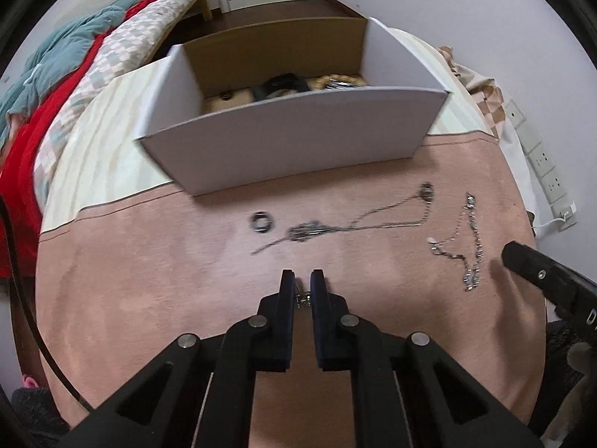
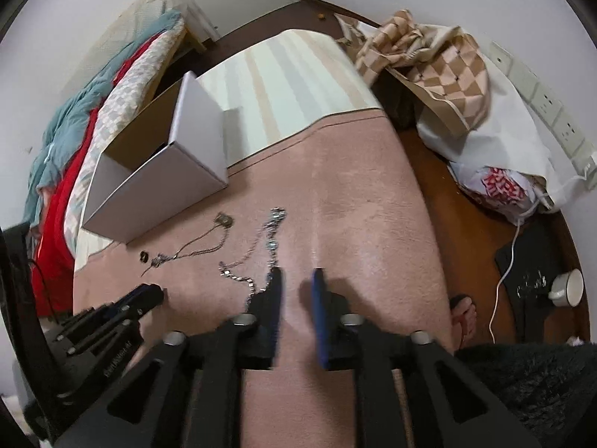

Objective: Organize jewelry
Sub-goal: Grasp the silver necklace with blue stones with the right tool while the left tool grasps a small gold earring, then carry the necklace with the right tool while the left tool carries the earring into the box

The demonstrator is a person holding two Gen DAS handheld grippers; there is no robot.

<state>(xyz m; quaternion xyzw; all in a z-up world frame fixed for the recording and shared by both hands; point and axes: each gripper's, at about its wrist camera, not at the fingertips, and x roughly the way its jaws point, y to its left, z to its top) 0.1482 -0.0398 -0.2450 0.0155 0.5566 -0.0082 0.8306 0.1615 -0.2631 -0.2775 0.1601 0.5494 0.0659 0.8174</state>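
Observation:
My left gripper (image 1: 302,280) is shut on a small silver jewelry piece (image 1: 303,297), held just above the pink cloth (image 1: 186,261). Ahead of it lie a dark ring (image 1: 262,222), a thin pendant necklace (image 1: 358,220) and a chunky silver chain (image 1: 471,246). An open white box (image 1: 291,145) behind them holds a black band and gold pieces (image 1: 335,81). My right gripper (image 2: 297,280) is open and empty, low over the cloth just right of the silver chain (image 2: 257,254). The ring (image 2: 143,257), the necklace (image 2: 201,246), the box (image 2: 156,186) and the left gripper (image 2: 149,295) show in the right wrist view.
The cloth covers a table with a striped cream cover (image 2: 283,74) at the far end. A bed with red and teal bedding (image 1: 56,86) lies at the left. A checked bag (image 2: 440,59), a plastic bag (image 2: 500,186), a white cable and a cup (image 2: 567,287) lie on the floor at the right.

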